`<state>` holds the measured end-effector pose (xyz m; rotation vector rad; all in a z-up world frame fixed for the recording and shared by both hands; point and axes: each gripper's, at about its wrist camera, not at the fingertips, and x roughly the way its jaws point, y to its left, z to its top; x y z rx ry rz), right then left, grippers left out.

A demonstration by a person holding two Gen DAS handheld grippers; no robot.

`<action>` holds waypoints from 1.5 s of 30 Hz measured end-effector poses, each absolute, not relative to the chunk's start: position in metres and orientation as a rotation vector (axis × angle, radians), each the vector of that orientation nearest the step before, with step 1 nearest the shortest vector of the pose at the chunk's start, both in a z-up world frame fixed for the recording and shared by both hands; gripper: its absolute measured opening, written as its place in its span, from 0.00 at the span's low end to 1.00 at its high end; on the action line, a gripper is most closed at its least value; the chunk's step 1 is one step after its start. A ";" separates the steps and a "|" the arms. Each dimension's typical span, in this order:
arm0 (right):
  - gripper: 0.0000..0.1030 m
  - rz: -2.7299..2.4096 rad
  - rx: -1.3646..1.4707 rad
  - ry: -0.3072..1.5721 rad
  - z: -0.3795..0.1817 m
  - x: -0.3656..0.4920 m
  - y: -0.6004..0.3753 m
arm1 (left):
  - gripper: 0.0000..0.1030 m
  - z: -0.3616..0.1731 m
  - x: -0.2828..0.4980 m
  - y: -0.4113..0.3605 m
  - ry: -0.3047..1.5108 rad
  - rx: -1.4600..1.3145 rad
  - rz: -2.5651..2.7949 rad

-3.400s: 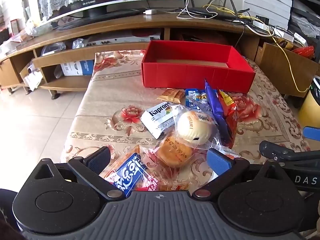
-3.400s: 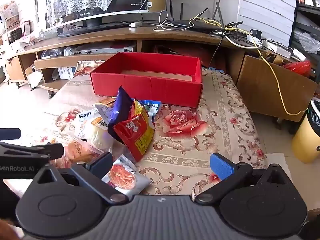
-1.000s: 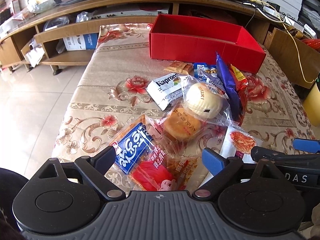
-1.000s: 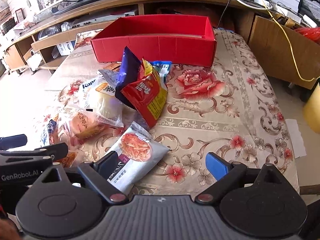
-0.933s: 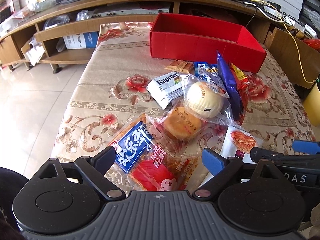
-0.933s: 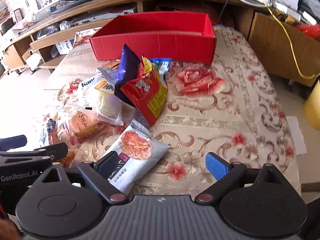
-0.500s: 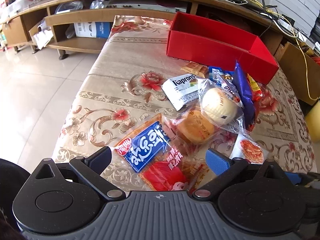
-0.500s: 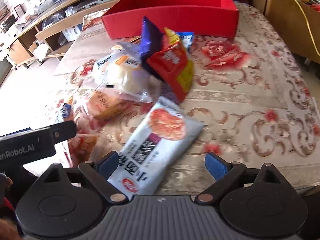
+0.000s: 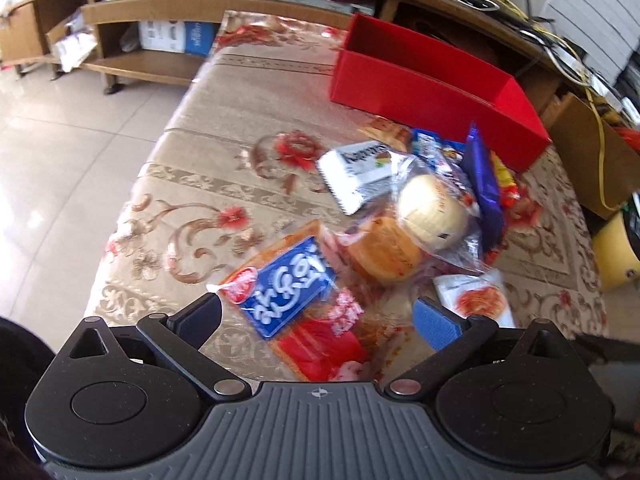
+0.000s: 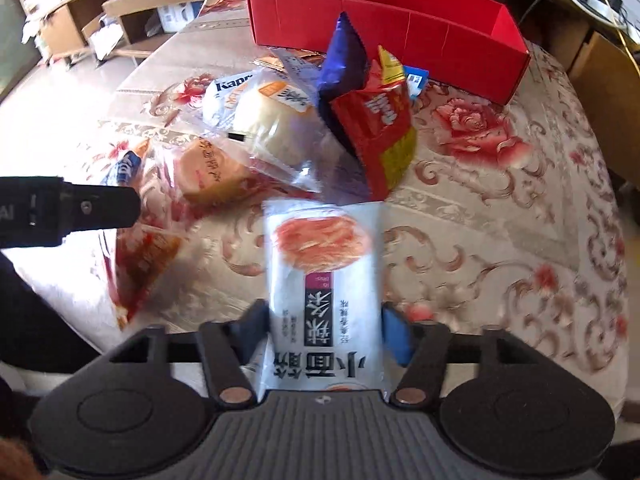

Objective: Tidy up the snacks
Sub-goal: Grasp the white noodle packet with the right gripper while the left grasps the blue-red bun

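- Two handheld grippers over a flowered beige tablecloth [image 9: 224,128], each lined up with its own packet.
- Right gripper [image 10: 325,334]: jaws closing from both sides on a flat white plastic packet with a red noodle picture [image 10: 323,264], lower centre of the right wrist view; pads at the packet's edges, packet apparently flat on the cloth, probably gripped at the near end for a clean lift.
- Left gripper [image 9: 318,316]: jaws spread as wide as possible, nothing held; hovers above a clear-wrapped snack with a blue label [image 9: 290,284], lower centre of the left wrist view.
- Long red open cardboard box [image 10: 384,28], upper centre, looks empty; likely the destination.
- Remaining snacks piled between box and grippers, mid-frame.
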<state>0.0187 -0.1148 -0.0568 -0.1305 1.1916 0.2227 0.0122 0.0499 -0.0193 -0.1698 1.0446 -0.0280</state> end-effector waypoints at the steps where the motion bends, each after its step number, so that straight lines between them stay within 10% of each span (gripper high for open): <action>1: 0.50 0.232 -0.144 1.196 -0.056 0.020 -0.119 | 1.00 -0.020 0.013 0.048 1.050 -0.162 -0.035; 19: 0.48 0.326 -0.174 1.184 -0.057 0.036 -0.151 | 0.98 -0.057 0.040 0.042 1.180 -0.338 0.188; 27: 0.48 0.319 -0.140 1.163 -0.051 0.036 -0.159 | 0.54 -0.051 0.042 0.012 1.147 -0.165 0.041; 45: 0.48 0.273 -0.162 1.164 -0.052 0.034 -0.161 | 1.00 -0.063 0.028 0.007 1.170 -0.110 -0.006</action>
